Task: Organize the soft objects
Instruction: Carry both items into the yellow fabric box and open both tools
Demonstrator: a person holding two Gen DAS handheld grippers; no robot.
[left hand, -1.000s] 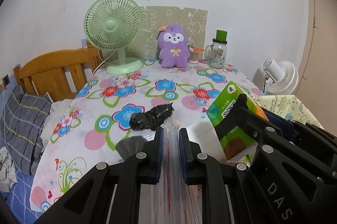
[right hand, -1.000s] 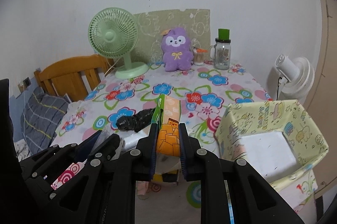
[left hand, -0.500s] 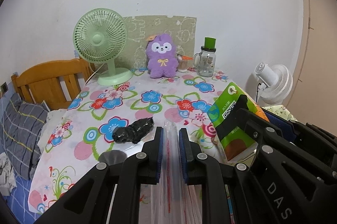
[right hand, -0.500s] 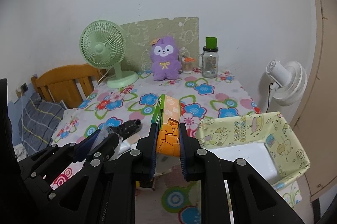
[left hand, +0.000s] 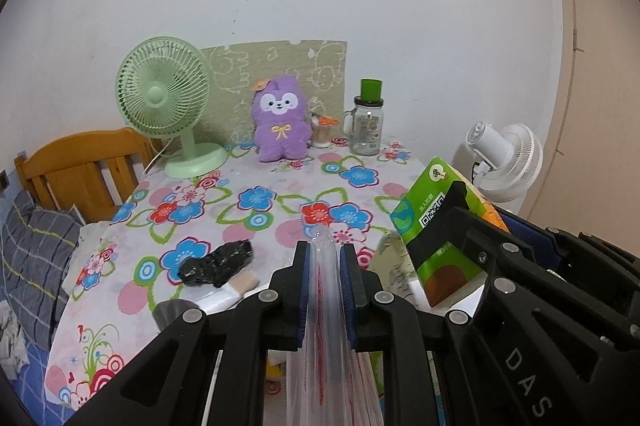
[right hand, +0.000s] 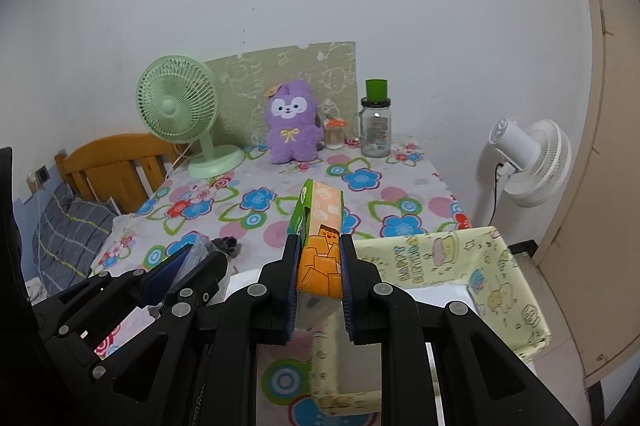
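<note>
**Two soft packs held together above the flowered surface**

The left tongs [left hand: 325, 290] were clenched on the top fold of a clear plastic bag [left hand: 326, 366] with red print, which hung limp below the pads. The right tongs [right hand: 320, 278] were clamped across an orange and green tissue pack [right hand: 320, 250], held upright just beside the yellow fabric bin [right hand: 480, 274] that stood at the near right edge of the surface [right hand: 400, 186].

The bag looked thin, light and slippery; a pinch on a gathered fold near its mouth seemed the safest hold, since a single layer could slide out. The tissue pack appeared light and squashy, its wrapper smooth, so a grip across its narrow sides, as shown, likely suited it better than one on the broad printed faces.

A black crumpled item [left hand: 218, 264] lay on the surface, apart from both tongs.
</note>
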